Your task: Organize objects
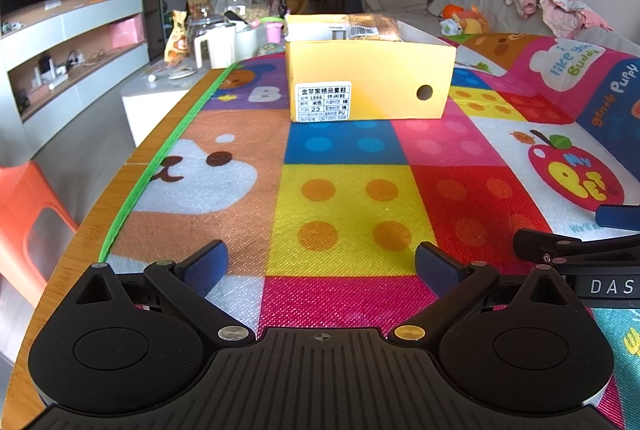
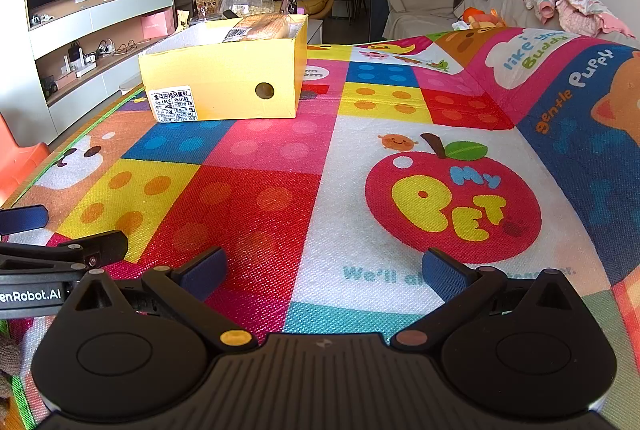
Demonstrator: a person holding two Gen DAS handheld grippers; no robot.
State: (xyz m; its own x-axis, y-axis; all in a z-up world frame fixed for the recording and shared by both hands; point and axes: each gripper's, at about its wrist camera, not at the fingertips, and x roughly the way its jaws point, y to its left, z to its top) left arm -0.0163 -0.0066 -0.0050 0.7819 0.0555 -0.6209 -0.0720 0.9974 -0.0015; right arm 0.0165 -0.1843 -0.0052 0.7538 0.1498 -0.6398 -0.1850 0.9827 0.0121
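Both grippers sat lowest in my views, resting over the near edge of the table: my left gripper had its blue-padded fingers spread wide with nothing between them, and my right gripper was splayed and empty in the same way, close beside it.

Well ahead, toward the far left corner of the play mat that covered the table, stood the yellow shoe box, lid off, with wrapped packets inside reaching up to its rim. No other loose item lay on the mat, so I judged the sorting largely done or not yet begun; I could not tell which.

I took the box for thin cardboard: light, fairly stiff at the corners, but likely to buckle if squeezed mid-wall. Gripping a short end wall over its rim seemed the safest hold, or pushing it along the mat. The round hole looked too small for a finger. The packets looked soft and crinkly.

Readable writing: the box's white label showed Chinese text, "L666", "23" and "PU". The mat read "My Pet", "I like you Buddy" and "gentle Puppy". One gripper body read "DAS", the other "enRobot.AI".
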